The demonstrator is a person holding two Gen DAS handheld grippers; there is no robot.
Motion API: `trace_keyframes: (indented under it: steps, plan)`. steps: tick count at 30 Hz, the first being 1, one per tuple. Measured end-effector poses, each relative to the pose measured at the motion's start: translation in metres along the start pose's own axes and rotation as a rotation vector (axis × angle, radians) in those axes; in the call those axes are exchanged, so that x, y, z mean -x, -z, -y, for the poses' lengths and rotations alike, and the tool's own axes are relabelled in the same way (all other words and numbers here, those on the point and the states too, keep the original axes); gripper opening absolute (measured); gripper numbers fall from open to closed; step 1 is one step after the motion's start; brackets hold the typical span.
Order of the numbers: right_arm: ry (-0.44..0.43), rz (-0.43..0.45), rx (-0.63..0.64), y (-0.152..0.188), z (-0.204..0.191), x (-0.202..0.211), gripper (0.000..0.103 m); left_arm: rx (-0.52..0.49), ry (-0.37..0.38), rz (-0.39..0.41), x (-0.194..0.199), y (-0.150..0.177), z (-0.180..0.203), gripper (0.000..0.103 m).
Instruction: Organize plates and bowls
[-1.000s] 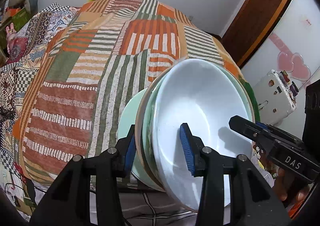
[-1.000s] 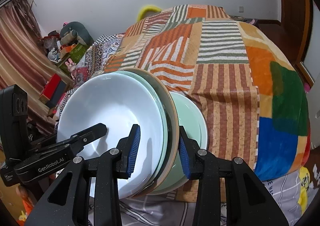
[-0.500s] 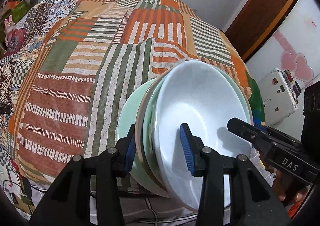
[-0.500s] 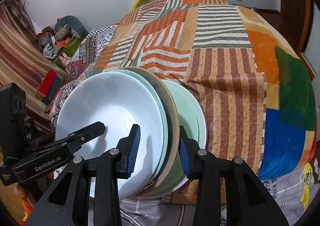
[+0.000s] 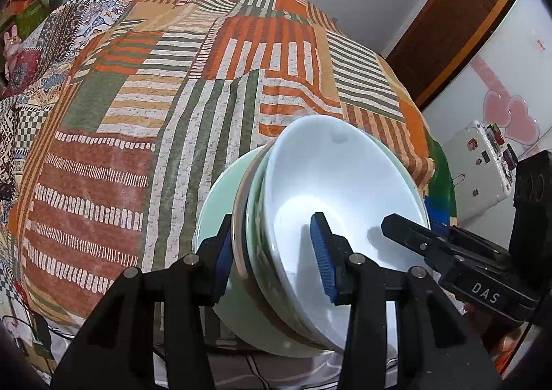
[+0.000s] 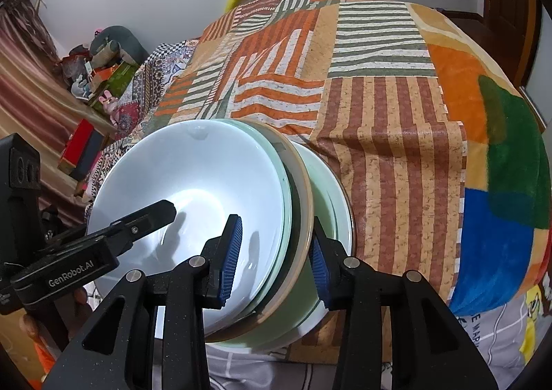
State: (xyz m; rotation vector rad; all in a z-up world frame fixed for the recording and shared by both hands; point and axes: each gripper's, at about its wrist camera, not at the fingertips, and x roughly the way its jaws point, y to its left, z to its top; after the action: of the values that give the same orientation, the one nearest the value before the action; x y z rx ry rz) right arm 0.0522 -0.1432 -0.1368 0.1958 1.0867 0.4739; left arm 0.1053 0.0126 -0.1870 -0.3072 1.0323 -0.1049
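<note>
Since a second ago, I have lowered the nested stack of bowls and plates [image 5: 331, 217] toward the bed [image 5: 145, 135], left tool [image 5: 272, 259] clamped on its rim, right tool [image 6: 272, 255] just easing its hold there.

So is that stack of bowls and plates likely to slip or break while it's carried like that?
Probably slippery: the stack of bowls and plates looks glazed, and the left gripper and right gripper pinch only its rims. Likely heavy for its size, being several nested pieces. It looks like brittle ceramic; the patchwork blanket below might cushion a drop.
</note>
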Motion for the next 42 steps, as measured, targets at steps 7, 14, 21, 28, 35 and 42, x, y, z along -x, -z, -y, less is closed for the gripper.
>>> trace_keyframes:
  steps: [7, 14, 21, 28, 35, 42]
  plan:
    - [-0.006, 0.006, 0.001, 0.002, 0.003, 0.003, 0.041, -0.027, -0.025, 0.018, 0.009, 0.001, 0.002, 0.044]
    - [0.012, 0.039, -0.003, 0.004, 0.005, 0.023, 0.047, -0.044, -0.027, 0.101, 0.045, 0.0, 0.005, 0.052]
    - [0.023, 0.173, 0.059, 0.001, -0.011, 0.07, 0.047, -0.094, -0.019, 0.268, 0.104, 0.003, 0.021, 0.055]
    - [0.017, 0.321, 0.125, -0.002, -0.032, 0.12, 0.047, -0.135, 0.003, 0.436, 0.162, 0.008, 0.041, 0.057]
    - [0.016, 0.502, 0.192, 0.006, -0.054, 0.17, 0.059, -0.177, 0.008, 0.622, 0.218, 0.019, 0.055, 0.071]
    - [0.002, 0.602, 0.226, 0.009, -0.068, 0.192, 0.065, -0.197, 0.011, 0.72, 0.249, 0.033, 0.062, 0.086]
